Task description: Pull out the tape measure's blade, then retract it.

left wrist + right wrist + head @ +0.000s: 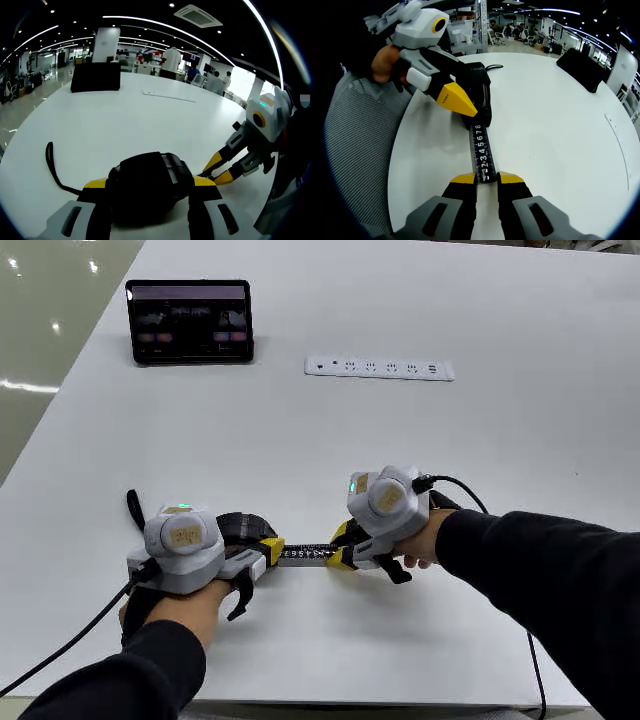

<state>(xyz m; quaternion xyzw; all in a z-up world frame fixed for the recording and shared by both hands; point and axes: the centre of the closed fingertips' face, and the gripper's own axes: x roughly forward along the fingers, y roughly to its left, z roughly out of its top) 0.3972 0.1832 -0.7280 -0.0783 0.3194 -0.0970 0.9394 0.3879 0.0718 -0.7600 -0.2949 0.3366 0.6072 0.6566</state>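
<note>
If the right gripper (pixel 485 179) loosens while the blade (pixel 481 150) is out, the spring will likely whip the strip back in, and its hooked end could snap hard against the mouth. Those jaws are closed on the very tip with little metal between them, so the hold looks thin to me. A sideways pull would be the other trouble, I reckon, since the strip could twist or kink where it leaves the body. Further along, the left gripper (pixel 150 183) has its jaws clamped on the tape measure (pixel 148 192) from both sides. If that rounded body rolls in the clamp, the whole thing may skid over the tabletop (pixel 545 125) instead of paying out blade.

Between the two sets of jaws the blade is a short dark run with pale numerals, reading up to about eight, held low over the tabletop. The tape measure itself is black, chunky and rounded, with a ribbed flank. A black wrist strap (pixel 50 165) trails off to one side of the left jaws. Well beyond both sets of jaws lie a white power strip (pixel 380 368) and a dark tablet (pixel 190 320).
</note>
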